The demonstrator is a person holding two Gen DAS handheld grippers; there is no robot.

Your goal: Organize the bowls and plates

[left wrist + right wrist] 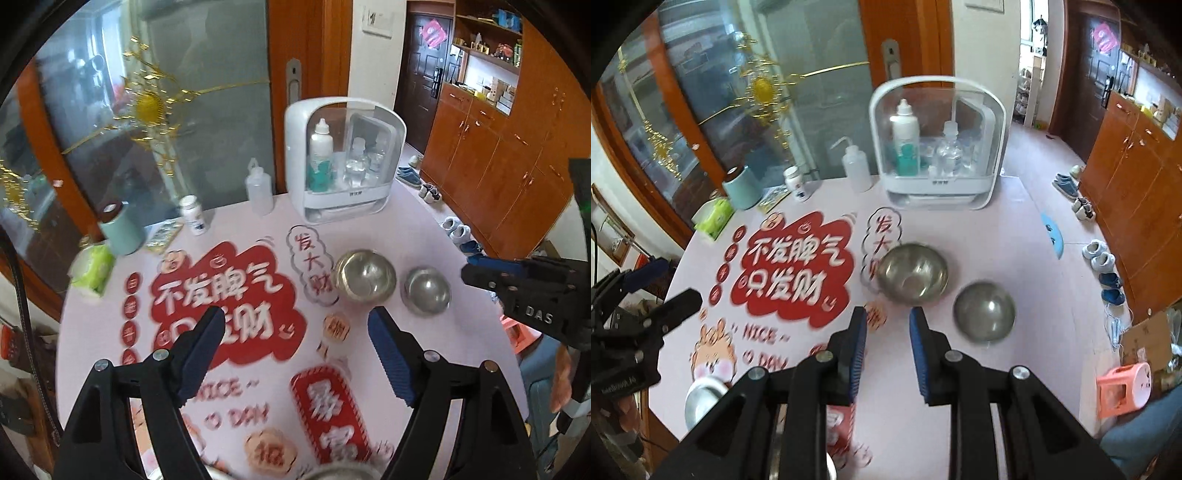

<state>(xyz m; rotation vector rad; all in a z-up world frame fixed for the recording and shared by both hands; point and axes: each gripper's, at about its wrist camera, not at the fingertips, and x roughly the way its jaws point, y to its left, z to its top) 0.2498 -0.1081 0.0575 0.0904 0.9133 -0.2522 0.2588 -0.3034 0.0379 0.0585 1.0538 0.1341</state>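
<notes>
Two steel bowls stand on the printed table cover: a larger bowl (365, 275) (912, 272) and a smaller bowl (428, 290) (983, 311) to its right. A steel plate (701, 400) lies near the table's front left edge; a plate rim (332, 472) shows at the bottom of the left wrist view. My left gripper (295, 332) is open and empty above the table, short of the bowls. My right gripper (888, 321) is open with a narrower gap, empty, just short of both bowls. It also shows from the side in the left wrist view (480, 267).
A white storage box with bottles (343, 158) (938, 144) stands at the table's back. A squeeze bottle (857, 168), pill bottle (798, 182), teal cup (740, 188) and green tissue pack (714, 218) line the back left. Shoes and a pink stool (1123, 384) are on the floor.
</notes>
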